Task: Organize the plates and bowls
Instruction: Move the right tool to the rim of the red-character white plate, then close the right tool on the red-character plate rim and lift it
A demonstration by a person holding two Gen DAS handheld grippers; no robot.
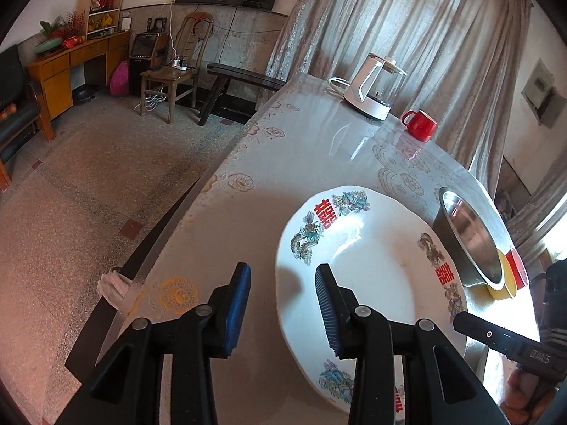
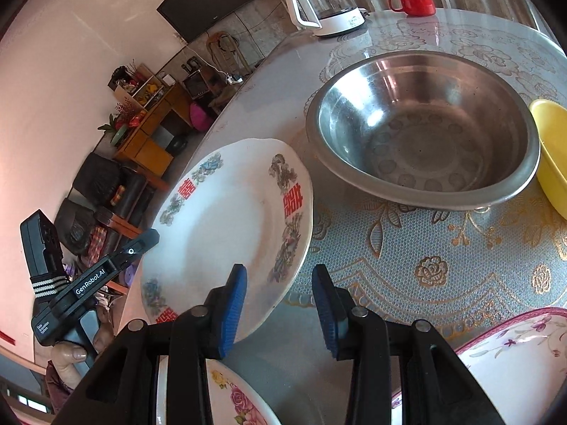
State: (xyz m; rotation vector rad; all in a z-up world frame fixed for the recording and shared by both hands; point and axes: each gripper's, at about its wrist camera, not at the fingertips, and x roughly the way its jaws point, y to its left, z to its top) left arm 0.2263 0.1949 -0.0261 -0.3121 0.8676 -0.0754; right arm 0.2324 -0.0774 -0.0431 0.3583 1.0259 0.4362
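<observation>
The left tool [image 1: 283, 304] stood open, straddling the white plate's [image 1: 372, 265] near rim; the steel bowl [image 1: 467, 237] lay at two o'clock. The right tool [image 2: 280, 304] gaped empty.

I see the plate [image 2: 226, 226] at the table's [image 2: 407, 269] near-left edge. Steel bowl [image 2: 421, 131] just behind-right of it; second bowl [image 2: 553, 152] touching its right rim. Kettle [image 2: 326, 7] and mug [image 2: 413, 0] far back, apart.
</observation>
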